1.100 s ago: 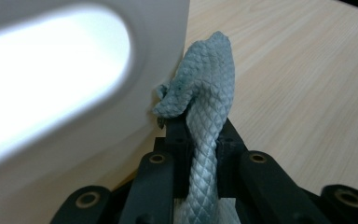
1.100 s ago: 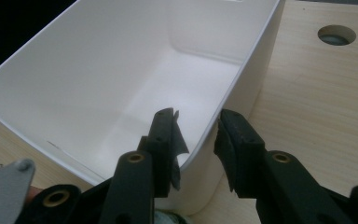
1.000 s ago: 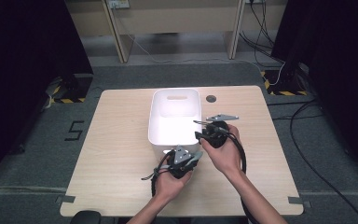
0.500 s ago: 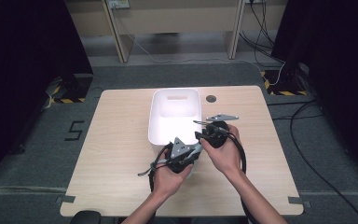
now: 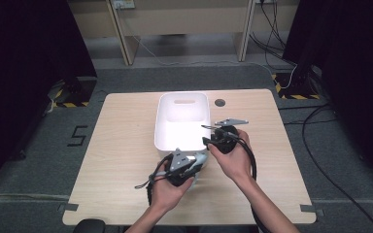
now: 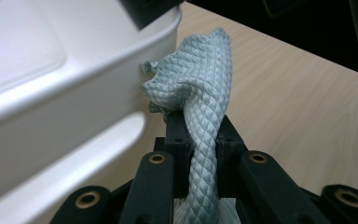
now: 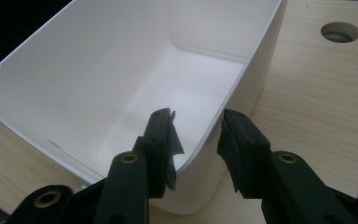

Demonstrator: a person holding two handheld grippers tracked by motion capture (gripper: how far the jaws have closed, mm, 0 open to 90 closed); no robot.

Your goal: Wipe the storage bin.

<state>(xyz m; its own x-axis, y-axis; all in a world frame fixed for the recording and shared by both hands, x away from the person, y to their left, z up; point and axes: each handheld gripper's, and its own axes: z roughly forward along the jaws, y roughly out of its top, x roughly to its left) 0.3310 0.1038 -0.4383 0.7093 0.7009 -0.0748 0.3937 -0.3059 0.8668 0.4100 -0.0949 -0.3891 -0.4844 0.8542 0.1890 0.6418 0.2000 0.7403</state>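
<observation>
Your left gripper (image 6: 198, 154) is pinching a pale green cloth (image 6: 193, 100) just outside the near wall of the white bin (image 5: 182, 119). The cloth is light, soft and floppy; its loose top bunches against the rim, so you want a firm pinch on a thick fold. Your right gripper (image 7: 198, 135) has just been opening; its jaws straddle the bin's rim, one pad inside, one outside, without pressing it.

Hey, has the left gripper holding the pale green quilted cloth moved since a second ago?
Yes. The left gripper, shut on the pale green quilted cloth, has moved up the high view, closer to the white plastic bin's near end.
</observation>
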